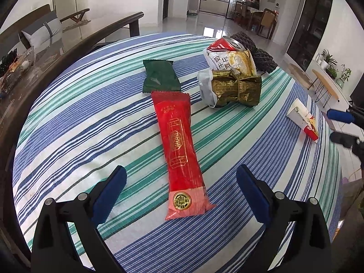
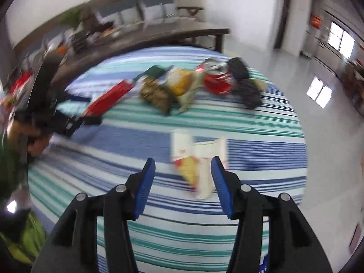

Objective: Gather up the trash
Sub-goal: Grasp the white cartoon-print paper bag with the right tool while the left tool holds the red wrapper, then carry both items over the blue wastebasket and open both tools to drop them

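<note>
The left gripper is standing wide open around the long red wrapper, pads not touching it. The right gripper is hanging half open, gripping nothing, the white carton lying at twelve o'clock.

1. Striped tablecloth under the left gripper: woven cloth, matt.
2. Long red wrapper between its fingers: glossy plastic film.
3. Gold wrapper beyond: crinkled foil, shiny.
4. Fingers' blue pads: matt.
</note>
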Motion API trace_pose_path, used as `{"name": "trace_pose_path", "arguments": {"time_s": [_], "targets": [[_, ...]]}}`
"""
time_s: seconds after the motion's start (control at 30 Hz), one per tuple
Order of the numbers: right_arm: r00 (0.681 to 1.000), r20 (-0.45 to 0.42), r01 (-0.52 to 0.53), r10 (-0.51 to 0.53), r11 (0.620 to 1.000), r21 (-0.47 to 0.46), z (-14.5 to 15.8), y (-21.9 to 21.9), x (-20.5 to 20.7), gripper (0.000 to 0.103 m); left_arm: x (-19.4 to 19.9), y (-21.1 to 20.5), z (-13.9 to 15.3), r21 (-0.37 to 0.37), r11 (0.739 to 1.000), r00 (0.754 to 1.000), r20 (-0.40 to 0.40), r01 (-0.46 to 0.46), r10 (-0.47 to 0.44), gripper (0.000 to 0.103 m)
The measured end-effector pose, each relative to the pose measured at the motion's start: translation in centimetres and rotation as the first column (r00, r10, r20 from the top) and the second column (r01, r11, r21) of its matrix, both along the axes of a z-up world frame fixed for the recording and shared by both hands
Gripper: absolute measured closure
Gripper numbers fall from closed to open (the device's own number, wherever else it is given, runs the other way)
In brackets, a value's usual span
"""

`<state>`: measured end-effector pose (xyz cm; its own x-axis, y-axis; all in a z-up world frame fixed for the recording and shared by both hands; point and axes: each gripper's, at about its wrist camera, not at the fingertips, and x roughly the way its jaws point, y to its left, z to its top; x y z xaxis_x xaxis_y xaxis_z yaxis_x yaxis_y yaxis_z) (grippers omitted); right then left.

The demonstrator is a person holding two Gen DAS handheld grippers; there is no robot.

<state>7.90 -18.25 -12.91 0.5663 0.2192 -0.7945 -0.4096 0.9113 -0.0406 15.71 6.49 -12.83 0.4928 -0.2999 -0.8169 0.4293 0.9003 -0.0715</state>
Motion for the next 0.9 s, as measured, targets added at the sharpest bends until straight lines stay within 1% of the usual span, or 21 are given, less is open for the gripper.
{"name": "trace_pose_path", "arguments": {"time_s": [0.07,0.13,0.17,0.2,0.23,0.27,0.3,0.33,0.37,0.43,0.53,0.63,0.7,0.83,0.9], "targets": [[1.0,-0.004,0.005,-0.006,0.999,-0.049,-1.5,0.9,0.7,0.053,0.6,-0.3,0.0,0.01,1.0,1.0,-0.003,-0.007,0.007,0.007],[0.999,-0.02,0.044,-0.046,0.995,-0.092,-2.8,0.9,1.8,0.054,1.3,-0.4,-0.3,0.021,0.999,0.999,-0.018,-0.029,0.029,0.011],[0.997,-0.026,0.072,-0.074,0.995,-0.075,-3.1,0.5,2.2,0.062,1.7,-0.4,-0.5,0.025,0.999,0.999,-0.028,-0.04,0.041,0.018],[0.994,-0.04,0.102,-0.104,0.994,-0.035,-3.0,-0.1,2.3,0.08,1.9,-0.4,-0.5,0.033,0.998,0.998,-0.023,-0.054,0.054,0.026],[0.989,-0.057,0.138,-0.137,0.99,0.015,-2.7,-0.9,2.4,0.083,1.9,-0.5,-0.3,0.041,0.997,0.998,-0.016,-0.061,0.062,0.035],[0.986,-0.068,0.159,-0.155,0.985,0.06,-2.5,-1.6,2.3,0.092,1.9,-0.5,-0.2,0.044,0.997,0.998,-0.009,-0.063,0.064,0.06],[0.983,-0.076,0.173,-0.165,0.98,0.104,-2.0,-2.2,2.3,0.092,1.7,-0.4,0.1,0.016,0.998,0.998,-0.018,-0.055,0.055,0.082],[0.981,-0.079,0.186,-0.176,0.973,0.135,-1.5,-2.8,2.0,0.092,1.5,-0.2,0.3,-0.008,0.998,0.998,-0.026,-0.055,0.055,0.084],[0.979,-0.083,0.196,-0.184,0.967,0.161,-1.1,-3.3,1.8,0.092,1.2,-0.1,0.5,-0.021,0.998,0.998,-0.027,-0.058,0.058,0.086],[0.976,-0.106,0.212,-0.192,0.949,0.231,-0.4,-4.4,1.3,0.092,0.2,-0.1,0.9,-0.039,0.998,0.999,-0.029,-0.043,0.042,0.088],[0.972,-0.127,0.231,-0.199,0.914,0.332,0.6,-6.1,0.4,0.092,-1.8,-0.6,1.4,-0.078,0.997,0.999,-0.044,0.003,-0.007,0.089],[0.969,-0.132,0.243,-0.207,0.891,0.383,1.2,-7.1,-0.5,0.092,-3.7,-2.3,2.0,-0.083,0.995,0.997,-0.044,0.058,-0.062,0.09],[0.965,-0.141,0.259,-0.219,0.872,0.415,1.4,-8.4,-1.2,0.092,-4.7,-3.8,2.6,-0.1,0.991,0.994,-0.047,0.092,-0.097,0.091],[0.947,-0.158,0.322,-0.281,0.827,0.461,1.9,-12.9,-3.6,0.092,-6.5,-8.0,4.7,-0.153,0.975,0.985,-0.027,0.163,-0.169,0.091],[0.931,-0.166,0.365,-0.325,0.81,0.459,1.8,-15.5,-4.6,0.092,-7.4,-10.9,5.9,-0.183,0.961,0.977,-0.011,0.207,-0.212,0.092]]}}
